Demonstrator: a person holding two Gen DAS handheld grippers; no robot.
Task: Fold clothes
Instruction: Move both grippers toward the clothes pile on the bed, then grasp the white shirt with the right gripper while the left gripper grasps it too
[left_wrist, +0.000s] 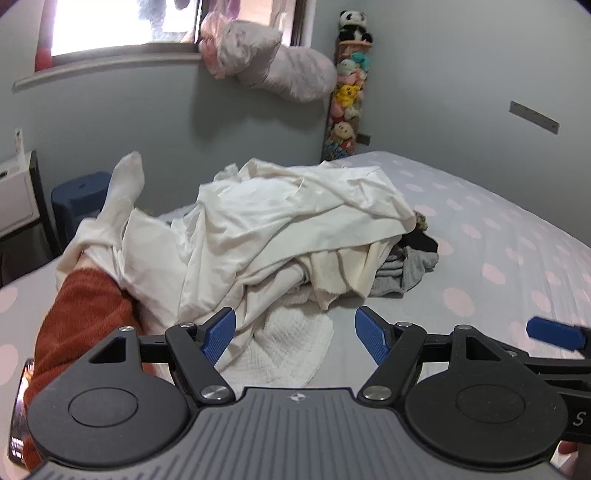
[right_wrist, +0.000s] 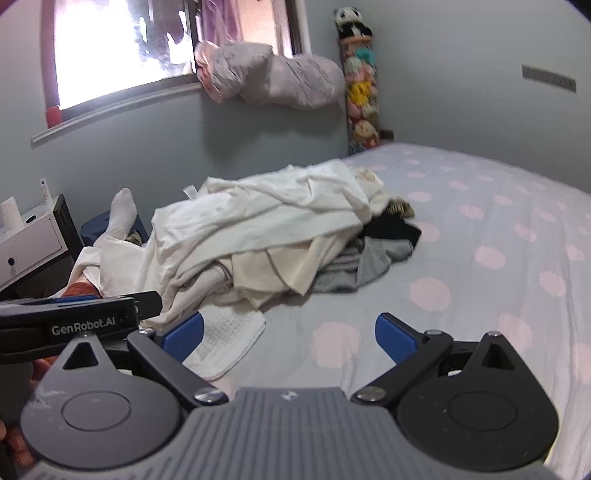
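A heap of clothes (left_wrist: 266, 229) lies on the bed, mostly cream and white cloth, with grey (left_wrist: 406, 273) and black pieces at its right edge. A white waffle-weave cloth (left_wrist: 295, 343) spreads out at the heap's near side. My left gripper (left_wrist: 295, 334) stands open just above that cloth, nothing between its blue pads. In the right wrist view the same heap (right_wrist: 266, 229) and waffle cloth (right_wrist: 225, 336) lie ahead to the left. My right gripper (right_wrist: 290, 338) is open over bare bedsheet beside the cloth. The left gripper's body (right_wrist: 74, 321) shows at that view's left edge.
The bed (right_wrist: 480, 240) has a grey sheet with pink dots, bare to the right of the heap. A person's white-socked foot (left_wrist: 123, 184) and rust-red sleeve (left_wrist: 81, 314) lie at the left. A bedside cabinet (right_wrist: 29, 243), a window and a column of plush toys (right_wrist: 362, 99) line the far wall.
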